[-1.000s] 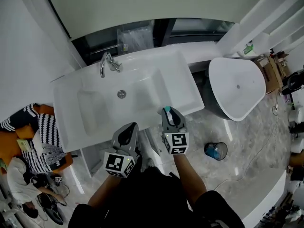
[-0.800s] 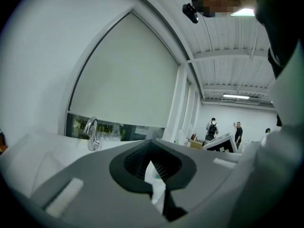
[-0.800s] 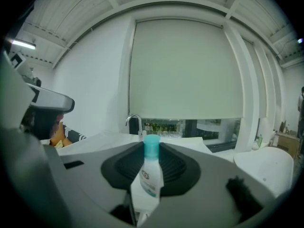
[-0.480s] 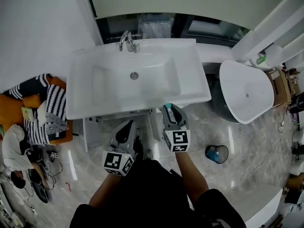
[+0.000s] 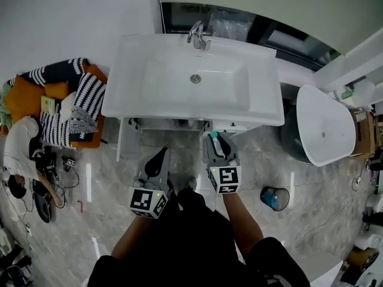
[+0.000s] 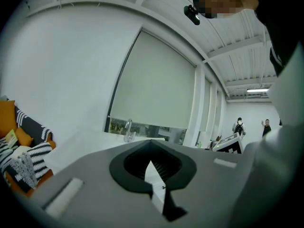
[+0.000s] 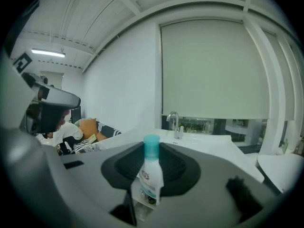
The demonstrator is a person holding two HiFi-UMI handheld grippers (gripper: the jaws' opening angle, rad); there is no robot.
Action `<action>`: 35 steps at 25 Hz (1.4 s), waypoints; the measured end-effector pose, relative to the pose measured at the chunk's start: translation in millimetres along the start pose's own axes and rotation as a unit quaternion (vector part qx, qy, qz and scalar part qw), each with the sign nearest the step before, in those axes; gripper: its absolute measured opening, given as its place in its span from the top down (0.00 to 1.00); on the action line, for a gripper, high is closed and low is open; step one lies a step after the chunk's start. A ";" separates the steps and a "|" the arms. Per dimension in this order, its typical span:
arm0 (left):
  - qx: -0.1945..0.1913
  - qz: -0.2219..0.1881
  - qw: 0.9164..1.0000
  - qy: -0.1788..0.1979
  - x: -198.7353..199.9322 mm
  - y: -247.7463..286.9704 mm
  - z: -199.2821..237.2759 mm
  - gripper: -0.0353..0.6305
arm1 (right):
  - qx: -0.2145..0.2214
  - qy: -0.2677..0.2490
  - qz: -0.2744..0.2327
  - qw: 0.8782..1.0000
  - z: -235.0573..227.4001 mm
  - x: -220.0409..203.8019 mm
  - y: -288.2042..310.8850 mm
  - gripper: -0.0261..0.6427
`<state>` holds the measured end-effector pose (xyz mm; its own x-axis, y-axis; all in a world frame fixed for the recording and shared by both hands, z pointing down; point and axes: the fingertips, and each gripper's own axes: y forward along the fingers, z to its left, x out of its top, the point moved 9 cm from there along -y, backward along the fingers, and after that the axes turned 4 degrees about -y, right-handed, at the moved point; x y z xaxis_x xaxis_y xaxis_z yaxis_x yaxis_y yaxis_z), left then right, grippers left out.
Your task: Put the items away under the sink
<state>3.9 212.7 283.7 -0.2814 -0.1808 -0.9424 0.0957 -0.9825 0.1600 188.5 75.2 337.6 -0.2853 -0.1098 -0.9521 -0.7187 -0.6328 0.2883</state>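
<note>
Sink (image 5: 128, 100) ahead: my right tongs (image 5: 214, 141) clamp the teal-capped bottle (image 7: 151, 175), left tongs (image 5: 161, 154) pinch a white sliver (image 6: 156, 184); I'd stoop beneath its front edge.

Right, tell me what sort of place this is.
Probably a bathroom, perhaps a showroom or studio mock-up: a white washbasin with a tap, what looks like a freestanding bathtub beside it, and a glossy marble-look floor.

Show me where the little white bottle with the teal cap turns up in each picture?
Head view: the bottle sits in the right tongs, just below the sink's front edge.
Left gripper view: not in it; the left tongs pinch a thin white item.
Right gripper view: lower centre, upright between the tongs.
Shared landmark: the faucet.
</note>
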 end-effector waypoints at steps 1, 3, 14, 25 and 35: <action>0.006 -0.002 1.000 -0.002 0.4 -6.1 3.9 0.94 | 0.006 -0.002 0.001 1.000 7.5 0.2 -0.2 0.80; 0.015 -0.004 1.000 -0.005 0.7 -16.1 13.2 0.94 | 0.018 -0.006 0.004 1.000 22.1 1.4 0.6 0.80; 0.038 -0.003 0.999 -0.017 -9.0 -45.2 73.8 0.94 | 0.048 -0.019 0.008 0.999 88.5 -0.4 31.2 0.80; 0.045 -0.002 0.998 -0.036 -35.8 -43.9 121.0 0.94 | 0.069 -0.007 0.018 0.997 137.5 -38.1 70.4 0.80; 0.071 -0.012 0.996 -0.044 -97.9 -10.8 170.7 0.94 | 0.098 -0.009 0.023 0.995 158.0 -115.7 145.3 0.80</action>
<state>-132.5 233.3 424.3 -0.3658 -0.1537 -0.9179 -0.0471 -0.9819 0.1832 16.9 117.0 505.7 -0.3303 -0.1207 -0.9361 -0.8140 -0.4657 0.3472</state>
